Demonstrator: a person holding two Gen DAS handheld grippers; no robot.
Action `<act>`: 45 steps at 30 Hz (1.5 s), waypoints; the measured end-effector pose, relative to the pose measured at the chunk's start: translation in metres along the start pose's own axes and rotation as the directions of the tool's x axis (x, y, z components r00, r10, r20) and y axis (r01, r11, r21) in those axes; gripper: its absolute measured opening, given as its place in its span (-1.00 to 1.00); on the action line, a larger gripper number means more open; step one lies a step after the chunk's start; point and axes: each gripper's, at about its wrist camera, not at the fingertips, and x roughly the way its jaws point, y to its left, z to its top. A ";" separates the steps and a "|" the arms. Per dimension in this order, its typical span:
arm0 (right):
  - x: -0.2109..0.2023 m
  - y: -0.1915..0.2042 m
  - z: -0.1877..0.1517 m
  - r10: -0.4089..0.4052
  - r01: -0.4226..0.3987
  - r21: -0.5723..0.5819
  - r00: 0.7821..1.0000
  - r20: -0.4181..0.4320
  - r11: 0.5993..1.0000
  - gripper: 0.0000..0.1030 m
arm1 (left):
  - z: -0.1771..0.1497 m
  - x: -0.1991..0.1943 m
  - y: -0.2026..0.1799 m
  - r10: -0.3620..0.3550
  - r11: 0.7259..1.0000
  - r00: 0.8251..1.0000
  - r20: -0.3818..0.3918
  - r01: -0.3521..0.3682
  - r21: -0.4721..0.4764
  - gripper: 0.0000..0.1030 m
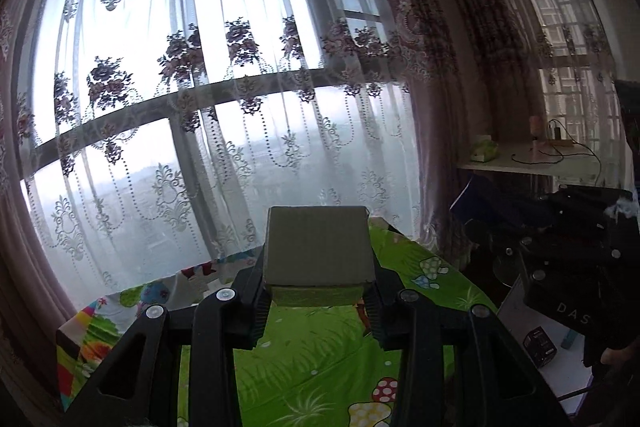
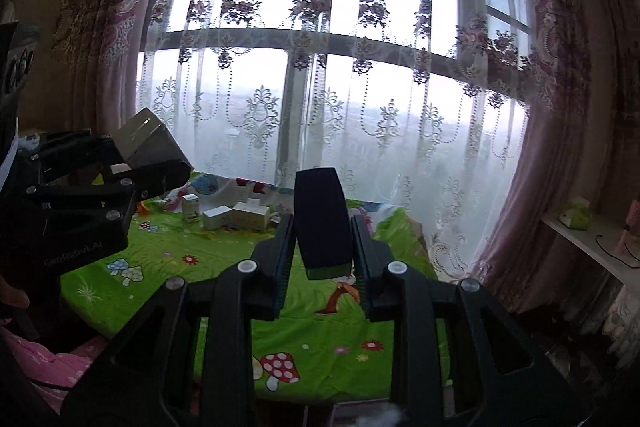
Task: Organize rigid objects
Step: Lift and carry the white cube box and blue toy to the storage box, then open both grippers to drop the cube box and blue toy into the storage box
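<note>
1. Two grippers are up above a bed spread with a green cartoon sheet (image 2: 224, 259), and each has a box clamped between its fingers; both point toward a window hung with sheer lace curtains (image 1: 200, 107).

2. No box in view stands open, so what any of them holds cannot be told; a cluster of small white boxes (image 2: 236, 215) sits closed on the far part of the sheet, near the curtain hem, some touching one another.

3. The left gripper (image 1: 320, 291) grips a grey-beige box (image 1: 318, 247) by its two sides; the box stands up between the fingertips, its broad face toward the camera and its near edge level with the tips; in the right wrist view the same box (image 2: 150, 143) shows tilted, well above the sheet.

4. The right gripper (image 2: 322, 259) is closed on a dark box (image 2: 320, 223), narrow and upright, leaning a little left; the fingers press its lower sides, and its top rises clear of the tips, in front of the curtain.

5. Writing: the right gripper's body, seen from the left wrist view at the right edge (image 1: 572, 291), shows the letters "DAS", the rest cut off; the left gripper's body in the right wrist view bears a faint line of print that is too blurred to read surely.

6. A white shelf (image 1: 532, 163) by the side window carries a cable and small items too dim to name.
</note>
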 end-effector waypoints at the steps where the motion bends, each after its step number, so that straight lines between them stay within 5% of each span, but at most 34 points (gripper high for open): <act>1: -0.003 -0.009 -0.004 -0.026 0.026 0.012 1.000 -0.007 1.000 -0.38 | 0.001 0.003 -0.010 -0.020 1.000 1.000 -0.001 0.020 0.013 -0.20; 9: -0.025 -0.087 -0.054 -0.184 0.202 0.159 0.976 -0.118 0.966 -0.38 | -0.004 0.041 -0.087 -0.211 0.972 0.974 -0.088 0.218 0.086 -0.20; 17: -0.033 -0.126 -0.102 -0.254 0.311 0.196 0.929 -0.268 0.930 -0.38 | -0.029 0.076 -0.162 -0.370 0.898 0.892 -0.260 0.415 0.145 -0.20; 25: -0.039 -0.157 -0.142 -0.302 0.414 0.198 0.852 -0.427 0.888 -0.38 | -0.056 0.108 -0.209 -0.474 0.830 0.773 -0.423 0.552 0.080 -0.20; 26: -0.039 -0.162 -0.146 -0.304 0.425 0.203 0.842 -0.446 0.882 -0.38 | -0.059 0.111 -0.212 -0.503 0.813 0.746 -0.438 0.579 0.053 -0.19; 28: -0.038 -0.171 -0.153 -0.303 0.451 0.219 0.819 -0.486 0.865 -0.37 | -0.067 0.117 -0.219 -0.574 0.761 0.662 -0.482 0.649 -0.015 -0.17; 30: -0.036 -0.179 -0.159 -0.294 0.471 0.244 0.800 -0.523 0.848 -0.19 | -0.075 0.123 -0.223 -0.603 0.737 0.614 -0.509 0.673 -0.062 -0.02; 32: -0.036 -0.185 -0.162 -0.293 0.493 0.267 0.787 -0.543 0.828 0.25 | -0.081 0.127 -0.221 -0.630 0.723 0.586 -0.510 0.682 -0.110 0.14; 33: -0.035 -0.187 -0.162 -0.290 0.494 0.276 0.787 -0.544 0.825 0.42 | -0.082 0.129 -0.217 -0.636 0.723 0.581 -0.508 0.678 -0.129 0.16; 35: -0.032 -0.186 -0.160 -0.283 0.487 0.276 0.790 -0.543 0.828 0.44 | -0.085 0.134 -0.210 -0.642 0.727 0.577 -0.505 0.666 -0.164 0.26; 37: -0.024 -0.182 -0.156 -0.278 0.476 0.259 0.789 -0.548 0.840 0.44 | -0.088 0.141 -0.200 -0.629 0.747 0.591 -0.506 0.639 -0.182 0.27; 44: 0.023 -0.140 -0.147 -0.147 0.328 0.240 0.818 -0.556 0.914 0.44 | -0.115 0.161 -0.131 -0.530 0.843 0.683 -0.503 0.490 -0.222 0.27; 45: 0.034 -0.129 -0.146 -0.122 0.292 0.223 0.817 -0.563 0.930 0.44 | -0.123 0.166 -0.112 -0.492 0.868 0.707 -0.508 0.445 -0.221 0.27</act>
